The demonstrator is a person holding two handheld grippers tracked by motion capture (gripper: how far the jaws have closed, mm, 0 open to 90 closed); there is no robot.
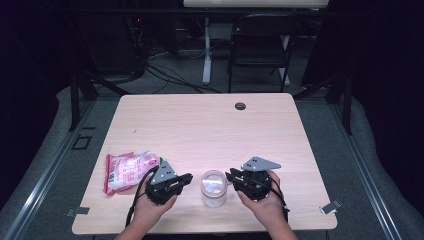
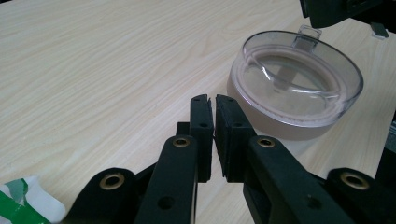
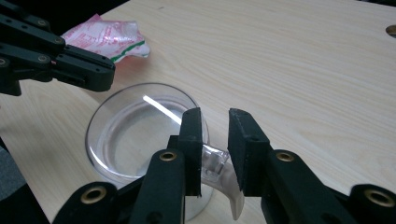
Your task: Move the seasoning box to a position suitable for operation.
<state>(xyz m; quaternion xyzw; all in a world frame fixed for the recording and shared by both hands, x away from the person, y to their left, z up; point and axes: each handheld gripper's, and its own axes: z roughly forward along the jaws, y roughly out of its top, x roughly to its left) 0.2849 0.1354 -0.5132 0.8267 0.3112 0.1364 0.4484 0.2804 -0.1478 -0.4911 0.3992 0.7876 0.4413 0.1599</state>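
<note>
A clear glass cup stands near the table's front edge, between my two grippers. My right gripper comes at it from the right; its jaws stand a handle's width apart with the cup's handle held between them. The cup's inside looks empty. Just left of the cup, my left gripper has its jaws together with nothing in them. It lies low over the table. A pink and white snack packet lies flat to the left of the left gripper.
A dark grommet hole sits at the table's far edge. Beyond the table stand a black folding chair and a white desk leg, with cables on the floor. Bare wood stretches across the middle and back of the table.
</note>
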